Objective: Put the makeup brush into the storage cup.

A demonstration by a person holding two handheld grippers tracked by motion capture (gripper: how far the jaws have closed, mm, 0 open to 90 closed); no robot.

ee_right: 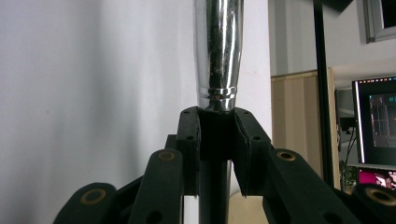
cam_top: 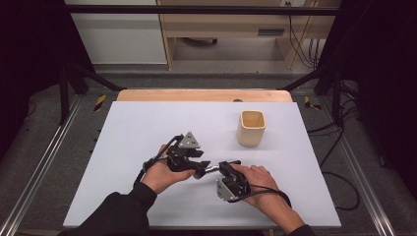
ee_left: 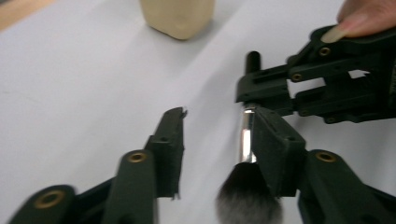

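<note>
We've got a makeup brush with a black handle, shiny chrome ferrule and soft dark bristles (ee_left: 246, 154) near the desk's (cam_top: 147, 128) front edge. Right tongs (ee_right: 217, 133) pinch the handle; left tongs (ee_left: 219, 140) are spread around the ferrule. Looks light, slippery chrome, so grab the handle.

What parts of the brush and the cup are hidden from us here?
- Brush: its bristle tip runs off the bottom edge of the left gripper view. In the right gripper view the right hand-held gripper, shut on the handle, covers that part.
- Cup: the top edge of the left gripper view cuts off its rim.
- Cup's inside: too small in the high view to tell if it is empty.
</note>
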